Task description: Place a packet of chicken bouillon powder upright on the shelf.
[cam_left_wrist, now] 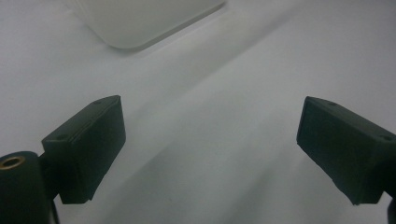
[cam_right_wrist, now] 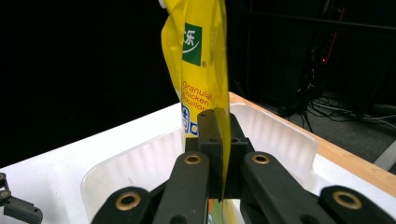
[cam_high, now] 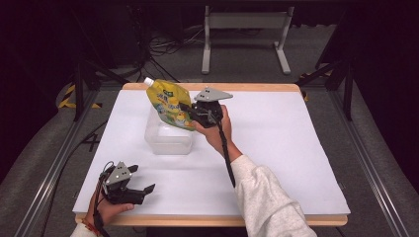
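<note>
1. a person sits at a wooden table (cam_high: 247, 87) covered by a white mat (cam_high: 276, 148), with a two-jaw gripper in each hand.
2. the right gripper (cam_high: 190, 111) is held up over the middle of the mat, toward its far side. in the right gripper view its two black jaws are pressed together on the edge of a yellow pouch (cam_right_wrist: 201, 60), clamping it (cam_right_wrist: 222, 154).
3. the yellow pouch (cam_high: 170, 103) hangs upright, slightly tilted, with its white spout (cam_high: 148, 80) at the top left in the high view. it carries a green logo patch and red lettering for granulated chicken bouillon.
4. the pouch's lower end sits over the open top of a clear plastic container (cam_high: 168, 138), which stands on the mat left of centre. whether the pouch touches the container's floor cannot be told.
5. in the right gripper view the container's pale ribbed wall (cam_right_wrist: 280, 135) curves around behind the clamped jaws.
6. the left gripper (cam_high: 146, 190) rests low at the near left corner of the mat, well apart from the pouch. in the left gripper view its jaws stand wide apart with nothing but white mat between them (cam_left_wrist: 210, 149), and a corner of the container (cam_left_wrist: 140, 23) shows at the top.
7. the person's right sleeve (cam_high: 267, 197) is pale and fleecy.
</note>
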A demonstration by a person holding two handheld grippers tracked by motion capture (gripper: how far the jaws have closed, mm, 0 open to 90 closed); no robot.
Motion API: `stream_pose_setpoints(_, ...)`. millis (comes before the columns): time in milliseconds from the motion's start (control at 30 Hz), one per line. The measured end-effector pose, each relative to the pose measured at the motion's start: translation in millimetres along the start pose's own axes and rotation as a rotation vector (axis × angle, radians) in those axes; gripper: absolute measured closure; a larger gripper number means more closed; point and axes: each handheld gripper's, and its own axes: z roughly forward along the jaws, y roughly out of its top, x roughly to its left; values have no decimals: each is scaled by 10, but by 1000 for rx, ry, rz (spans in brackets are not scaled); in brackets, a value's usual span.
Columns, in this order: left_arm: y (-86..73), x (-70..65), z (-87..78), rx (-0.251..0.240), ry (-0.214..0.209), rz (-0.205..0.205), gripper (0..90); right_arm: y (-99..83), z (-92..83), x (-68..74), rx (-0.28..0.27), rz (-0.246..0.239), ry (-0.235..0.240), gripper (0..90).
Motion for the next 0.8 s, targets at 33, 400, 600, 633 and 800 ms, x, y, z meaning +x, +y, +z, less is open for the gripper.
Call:
stream_pose_setpoints(33,-1,8,-3,-2,-1,7,86,-4,19,6,2,-1,-1,900)
stream_pose_setpoints(400,-1,-4,-15,-10,-2,4,86,-47,157,3,14,11,-6,900)
stream_pose_setpoints(600,-1,-5,-16,-10,-4,5,86,-42,213,35,15,6,-5,900)
stream_pose_setpoints(633,-1,-5,-17,-10,-5,6,85,-40,221,47,16,3,-4,900)
stream_pose_setpoints(800,-1,-7,-15,-6,-10,8,85,-31,270,86,15,2,2,900)
